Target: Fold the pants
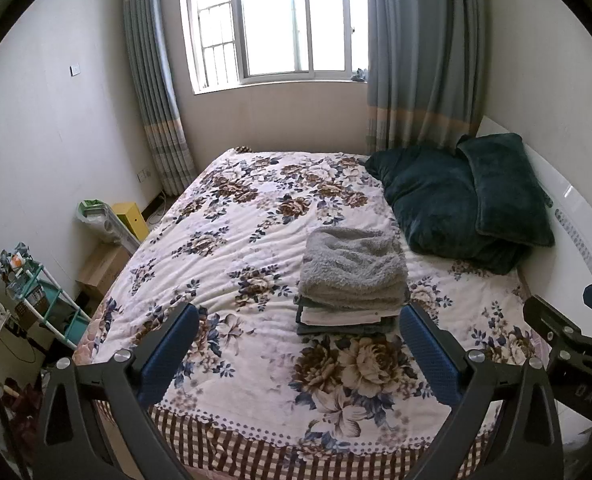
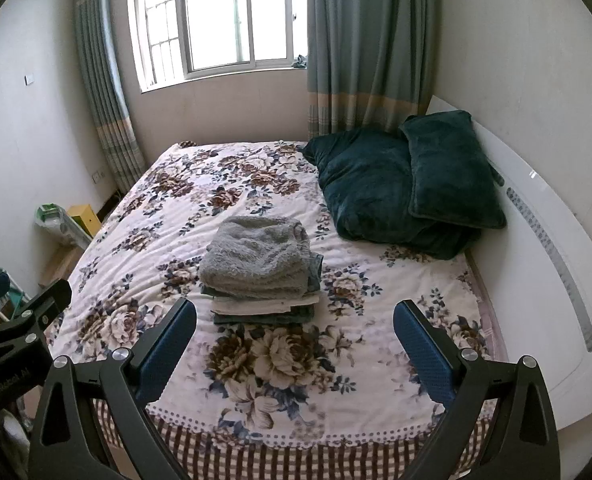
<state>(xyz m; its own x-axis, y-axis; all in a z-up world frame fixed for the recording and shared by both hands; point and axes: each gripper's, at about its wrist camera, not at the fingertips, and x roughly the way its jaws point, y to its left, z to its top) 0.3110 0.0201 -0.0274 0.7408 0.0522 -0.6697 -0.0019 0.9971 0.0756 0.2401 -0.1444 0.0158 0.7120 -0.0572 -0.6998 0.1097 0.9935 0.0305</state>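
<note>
Both tongs hung released above the foot of the bed, jaws spread wide and holding nothing: the left tongs and the right tongs, side by side.

The pants seemed to lie in the stack of folded clothes mid-bed, under a grey fleece; which layer was pants could not be told. Two dark pillows sat by the headboard, apart from the stack.

The risks, as judged: a grip taken too deep could lift several layers at once, and a sideways pull on the soft fleece could topple the stack and undo the folds.
</note>
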